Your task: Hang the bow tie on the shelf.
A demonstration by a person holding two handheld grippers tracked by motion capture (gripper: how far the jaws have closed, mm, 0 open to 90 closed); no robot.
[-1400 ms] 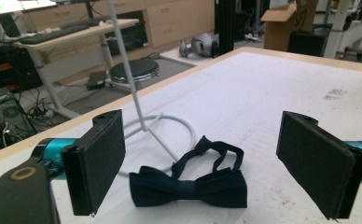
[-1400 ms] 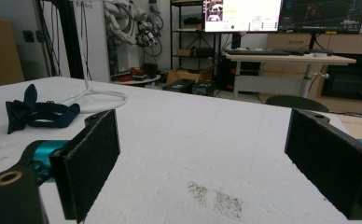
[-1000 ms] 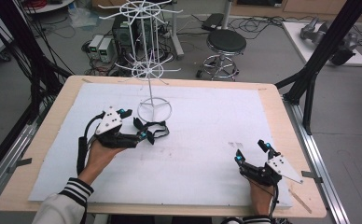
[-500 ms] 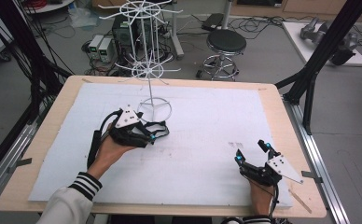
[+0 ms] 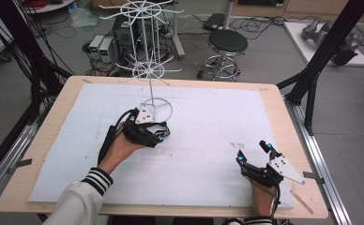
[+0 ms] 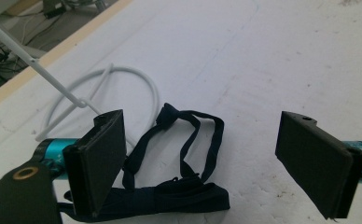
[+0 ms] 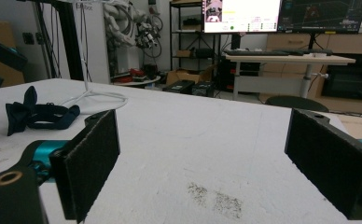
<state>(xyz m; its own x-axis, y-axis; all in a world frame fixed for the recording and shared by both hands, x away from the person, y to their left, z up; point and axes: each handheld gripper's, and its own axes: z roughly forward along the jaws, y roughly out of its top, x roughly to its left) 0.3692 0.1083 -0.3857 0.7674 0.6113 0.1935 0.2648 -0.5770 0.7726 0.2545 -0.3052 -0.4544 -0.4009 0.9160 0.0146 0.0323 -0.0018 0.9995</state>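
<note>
High view, change: the left gripper point(image 5: 159, 136) has been carried rightward and forward across the white mat point(image 5: 208, 117) over the last second, from the left part of the mat to a spot just in front of the ring base of the white wire rack point(image 5: 148, 70). The right gripper point(image 5: 254, 153) is unchanged in place near the front right corner of the wooden table point(image 5: 283, 98).
High view, left gripper state: the jaw gap cannot be judged here, the gripper's black body and grey plate covering it.
High view, hidden: the dark strap is largely covered by the left gripper; the left hand point(image 5: 121, 147) is partly under the gripper body. The rack's top is cut off by the frame edge.
Left gripper view, jaws: spread wide, nothing held between the pads.
Left gripper view, strap: a dark blue strap with a bow point(image 6: 179, 172) lies flat on the mat between and just ahead of the jaws, its near end hidden behind the left pad. It lies just beside the rack's ring base point(image 6: 118, 93); contact cannot be told.
Right gripper view, jaws: spread wide and empty, held low over the mat.
Right gripper view, far left: the strap is seen beside the rack base, with the left gripper cut off at the frame edge.
</note>
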